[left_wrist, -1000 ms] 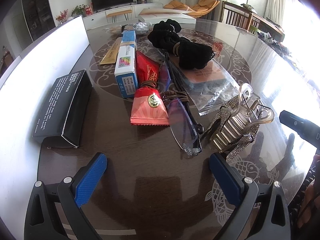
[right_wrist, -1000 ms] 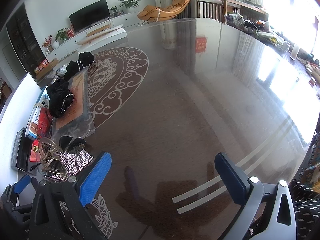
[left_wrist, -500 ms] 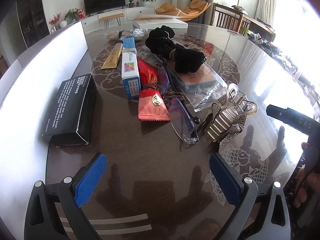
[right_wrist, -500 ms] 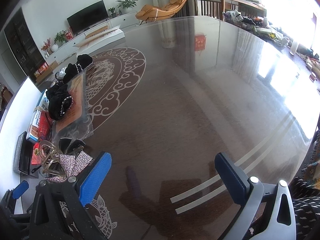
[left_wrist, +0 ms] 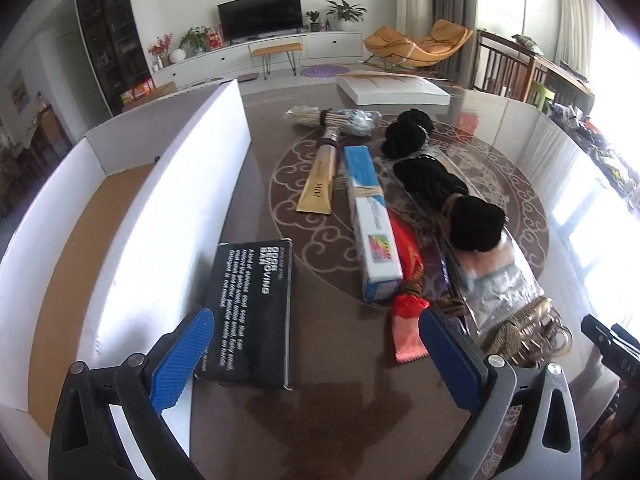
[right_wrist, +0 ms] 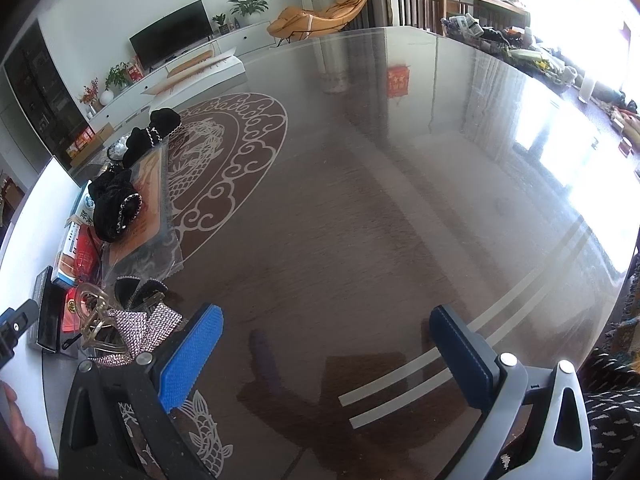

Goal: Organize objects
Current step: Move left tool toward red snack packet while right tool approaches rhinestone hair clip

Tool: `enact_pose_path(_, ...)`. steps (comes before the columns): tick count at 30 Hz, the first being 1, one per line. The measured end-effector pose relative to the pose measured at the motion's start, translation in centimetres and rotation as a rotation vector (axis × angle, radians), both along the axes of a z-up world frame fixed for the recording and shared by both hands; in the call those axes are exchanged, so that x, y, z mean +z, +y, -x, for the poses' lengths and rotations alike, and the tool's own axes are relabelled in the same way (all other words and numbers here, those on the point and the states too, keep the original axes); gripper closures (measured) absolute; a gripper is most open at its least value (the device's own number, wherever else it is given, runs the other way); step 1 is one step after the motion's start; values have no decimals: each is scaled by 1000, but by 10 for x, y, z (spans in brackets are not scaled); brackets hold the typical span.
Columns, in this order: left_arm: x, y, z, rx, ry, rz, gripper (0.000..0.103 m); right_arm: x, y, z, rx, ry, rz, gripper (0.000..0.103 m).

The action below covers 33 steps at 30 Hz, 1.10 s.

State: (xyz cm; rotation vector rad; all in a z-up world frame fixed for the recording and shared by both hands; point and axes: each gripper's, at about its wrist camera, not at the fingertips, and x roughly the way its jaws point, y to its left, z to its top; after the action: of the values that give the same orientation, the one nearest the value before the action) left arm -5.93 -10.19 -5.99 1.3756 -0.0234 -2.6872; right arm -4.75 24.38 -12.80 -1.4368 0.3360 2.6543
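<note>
gaping wide, empty: left claw [left_wrist: 316,356] | right claw [right_wrist: 326,354]

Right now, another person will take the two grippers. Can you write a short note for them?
Left gripper: open, holding nothing, low over the table, pointed at the black box that lies beside the white carton.
Right gripper: open, holding nothing, over a bare part of the table.
Things lie in a row on the table: blue-and-white box, red packets, black scrunchies, comb, rhinestone hair clip.
Done: nothing shows inside the carton.
Left: all items; the black box seems the nearest first pick.
</note>
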Motion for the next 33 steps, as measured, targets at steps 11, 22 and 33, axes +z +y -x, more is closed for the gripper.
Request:
enact_pose_path(11,-29,12,22,-9,-54,186,0,3,2,-2,-3,16,15,0)
enact_pose_path(22,-21,41,-13,-110,-40,-40,0,4,3,-1,-7,19,27,0)
enact_pose_path(33,-53,43,43,-16,-77,-78,0,5,7,-3,-21,27,37,0)
